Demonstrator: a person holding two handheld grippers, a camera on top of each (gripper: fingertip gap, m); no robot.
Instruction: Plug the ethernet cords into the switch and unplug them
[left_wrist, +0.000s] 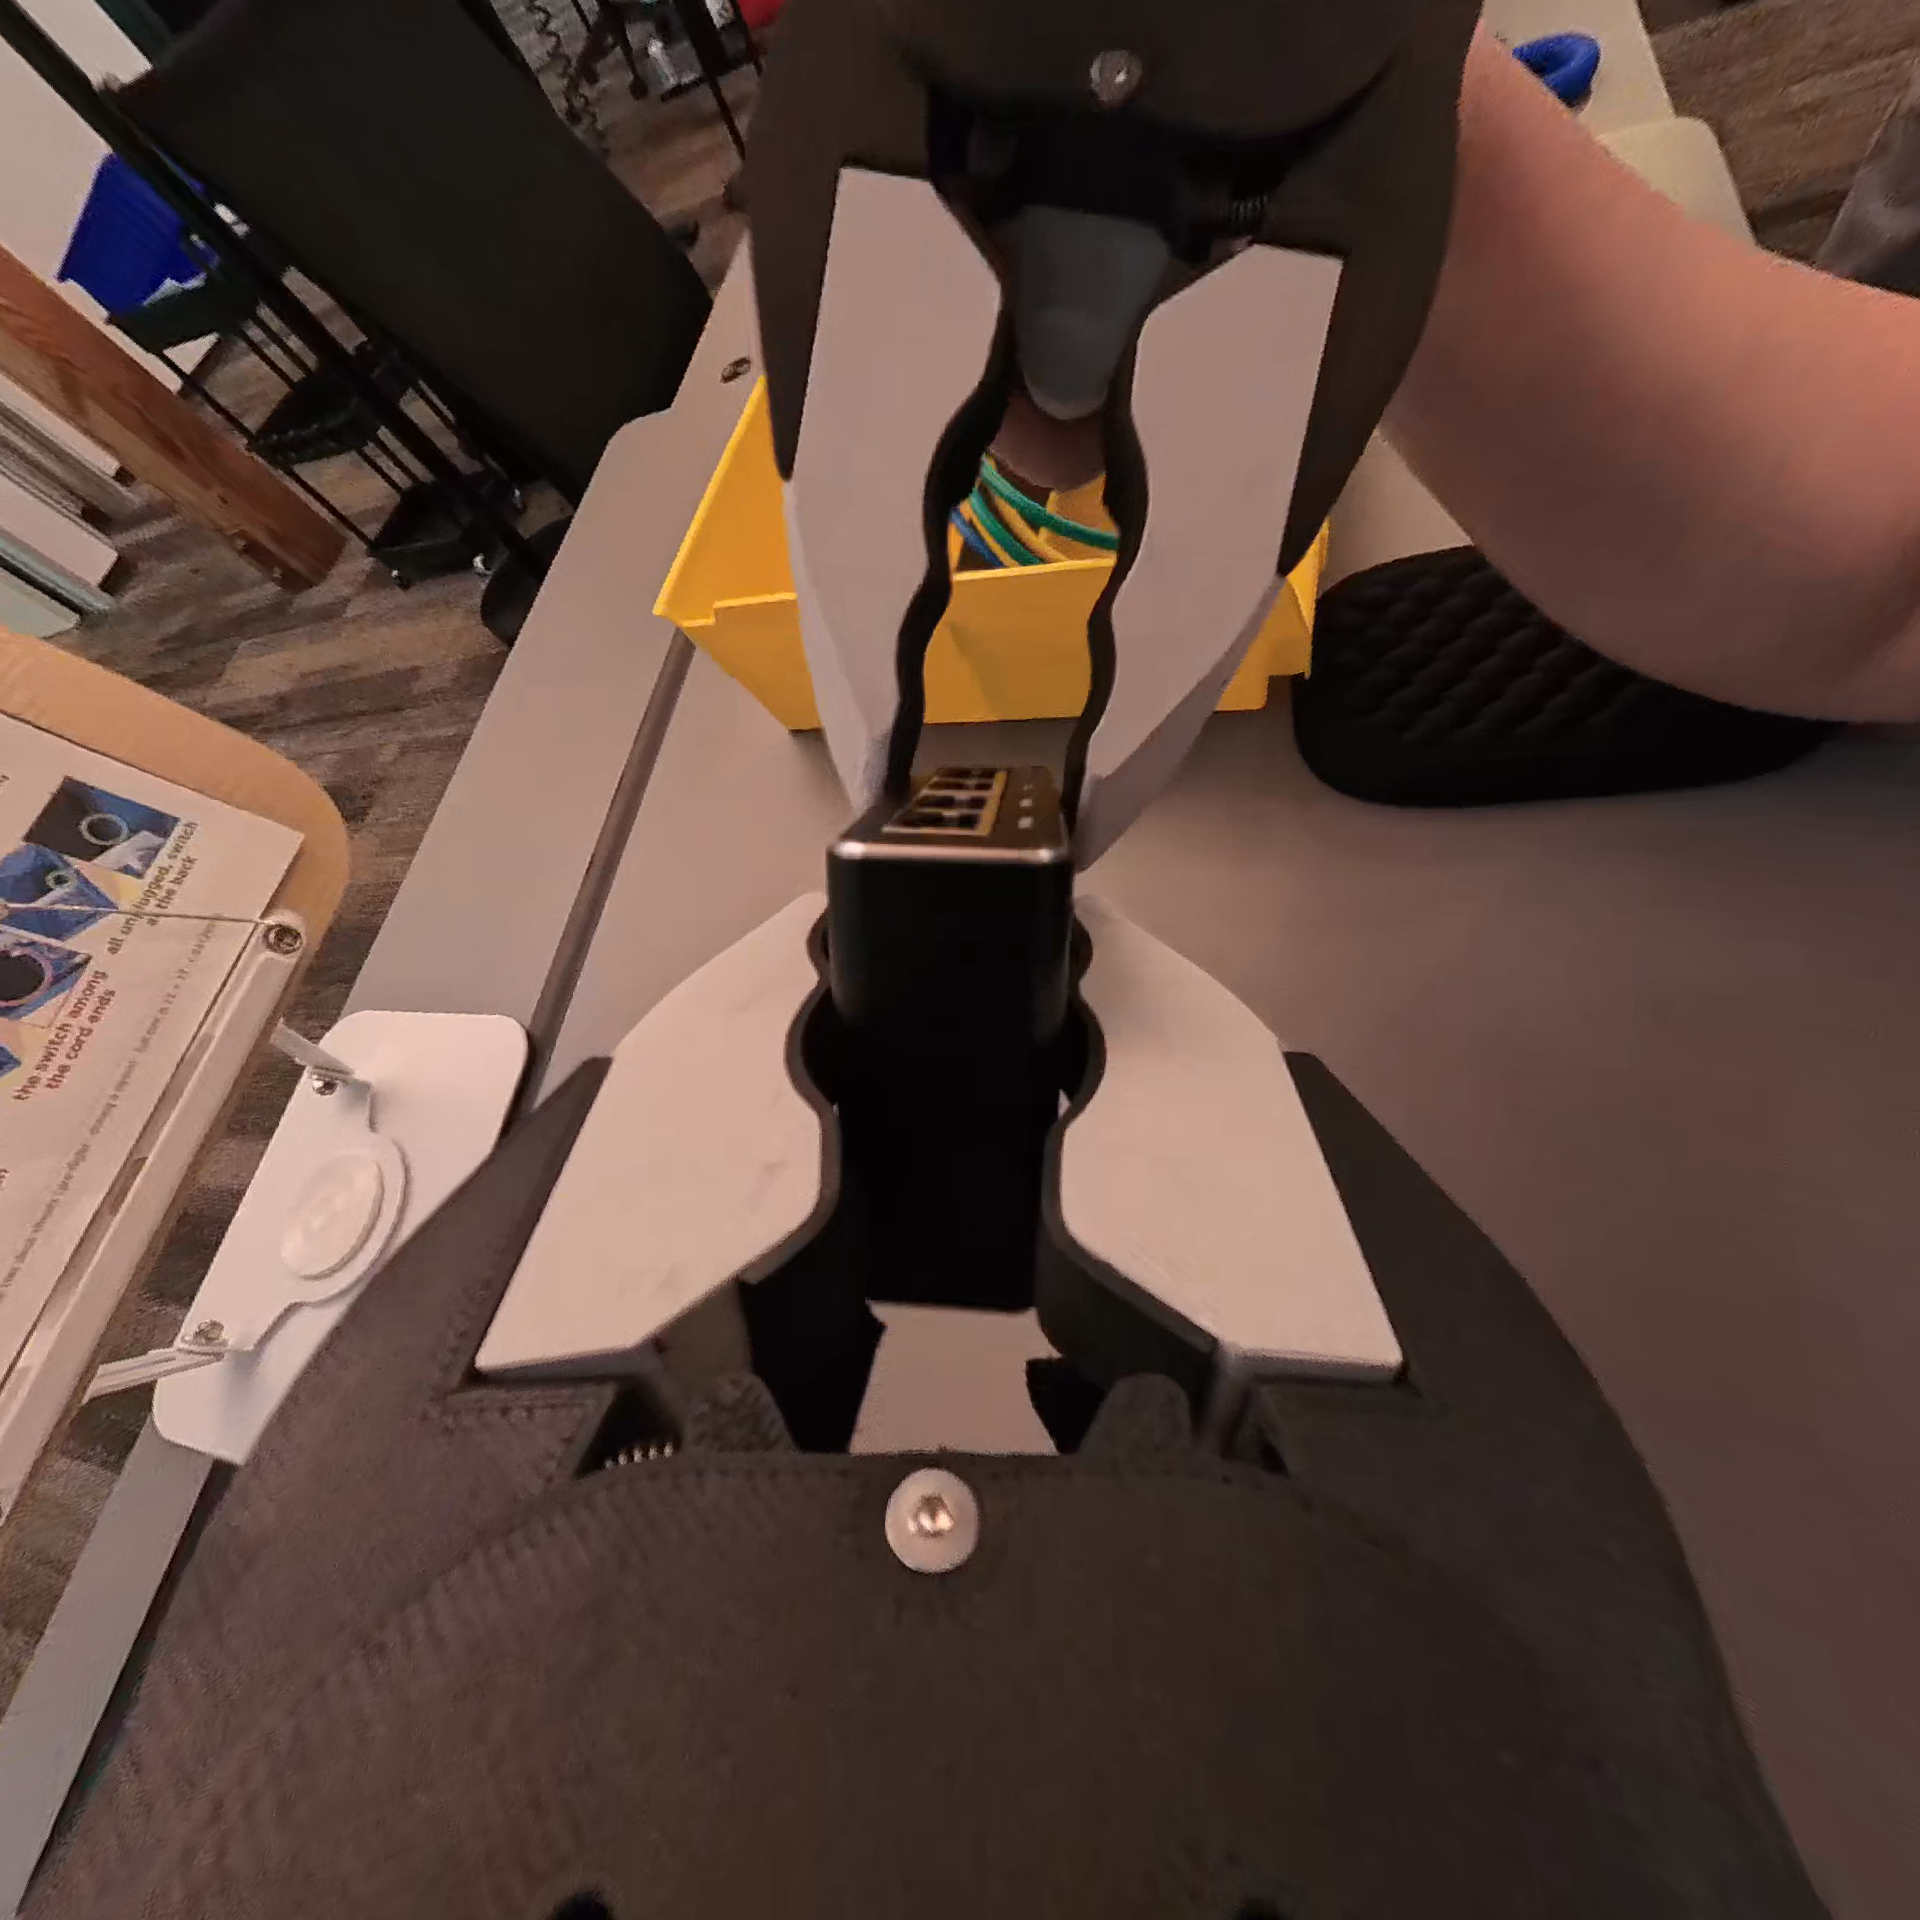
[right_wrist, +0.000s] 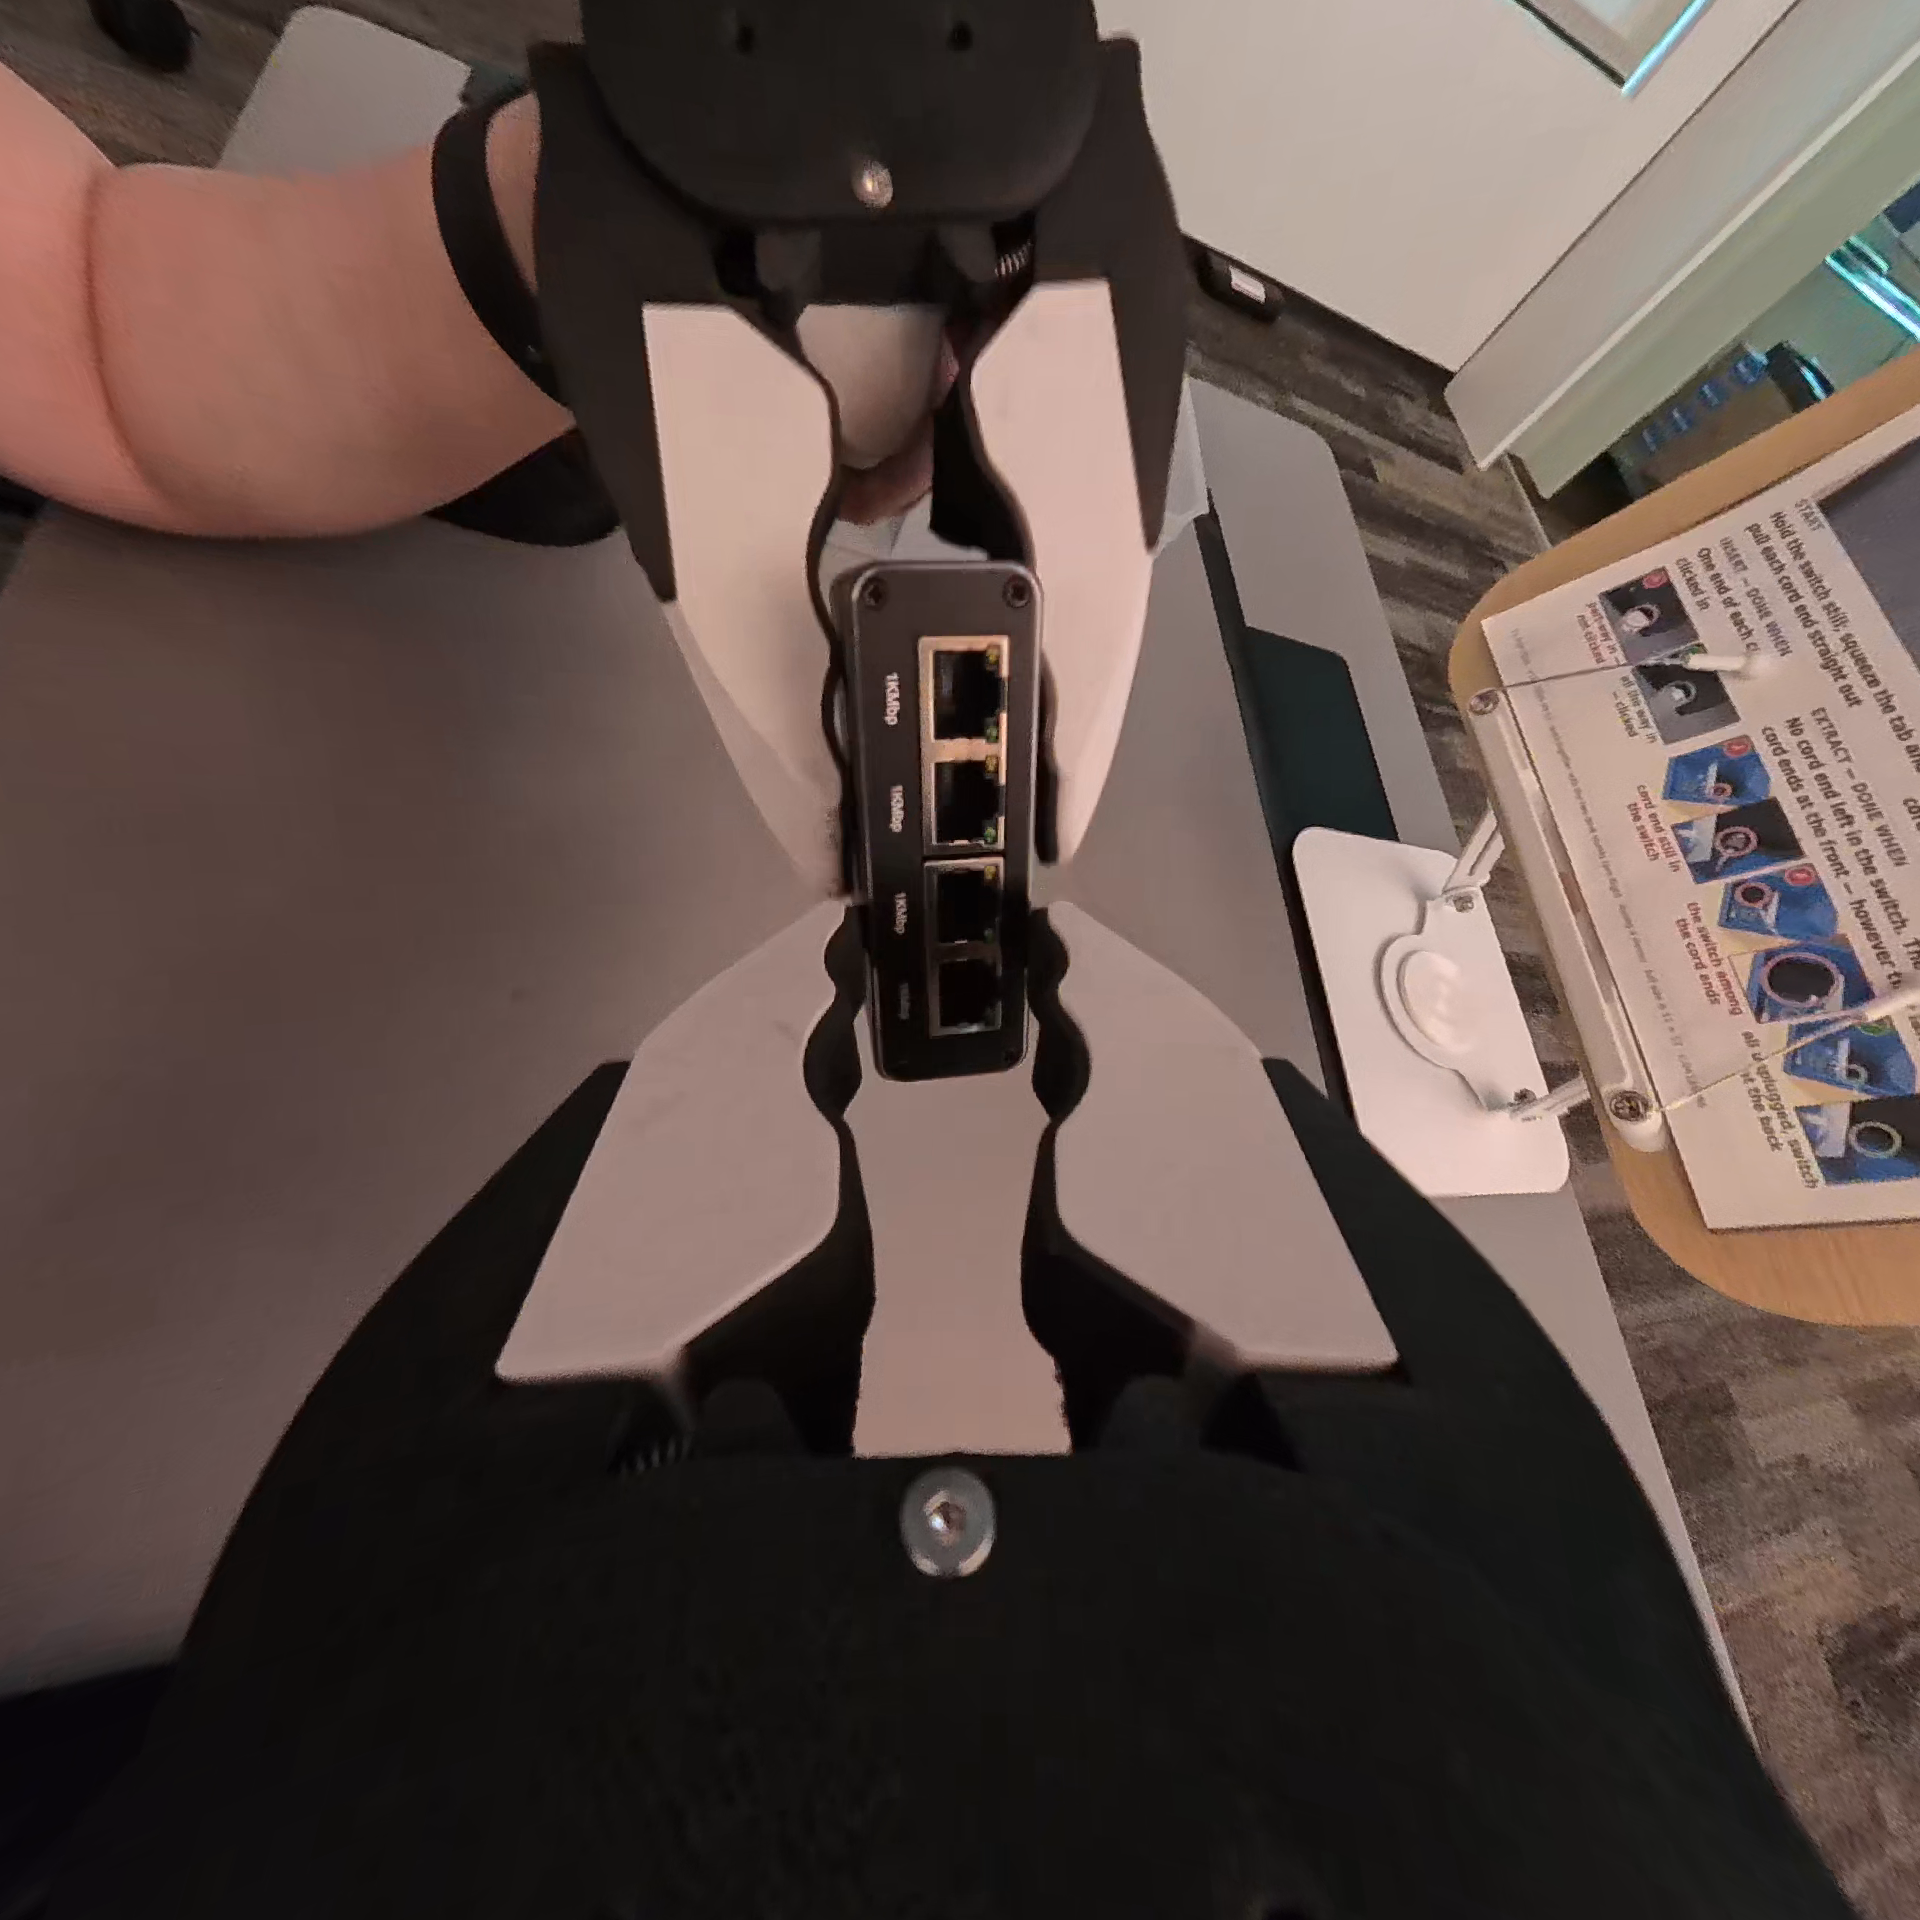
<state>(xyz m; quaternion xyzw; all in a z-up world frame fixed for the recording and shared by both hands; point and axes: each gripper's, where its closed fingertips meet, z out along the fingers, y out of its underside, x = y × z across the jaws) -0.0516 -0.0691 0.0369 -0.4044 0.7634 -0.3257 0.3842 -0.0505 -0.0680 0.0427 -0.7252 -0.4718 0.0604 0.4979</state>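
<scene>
A small black ethernet switch (left_wrist: 951, 987) is held above the grey table (left_wrist: 1455, 1039). Its port face (right_wrist: 956, 790) points at the right wrist camera, and all its ports are empty. My left gripper (left_wrist: 951, 914) is shut on the switch body. In the right wrist view, the left gripper (right_wrist: 945, 862) comes down from the top. My right gripper (right_wrist: 945, 914) faces it and is shut on the port end of the switch; the left wrist view shows it (left_wrist: 982, 805) from the far side. Green, blue and yellow cords (left_wrist: 1029, 520) lie in a yellow bin (left_wrist: 727, 613) behind it.
A black textured pad (left_wrist: 1507, 675) lies right of the bin, under a person's forearm (left_wrist: 1662, 416). A printed instruction sheet (right_wrist: 1714, 883) rests on a wooden stand beside the table, next to a white bracket plate (right_wrist: 1434, 997). A black chair (left_wrist: 364, 208) stands past the table edge. Left and right tips are no more than a few centimetres apart.
</scene>
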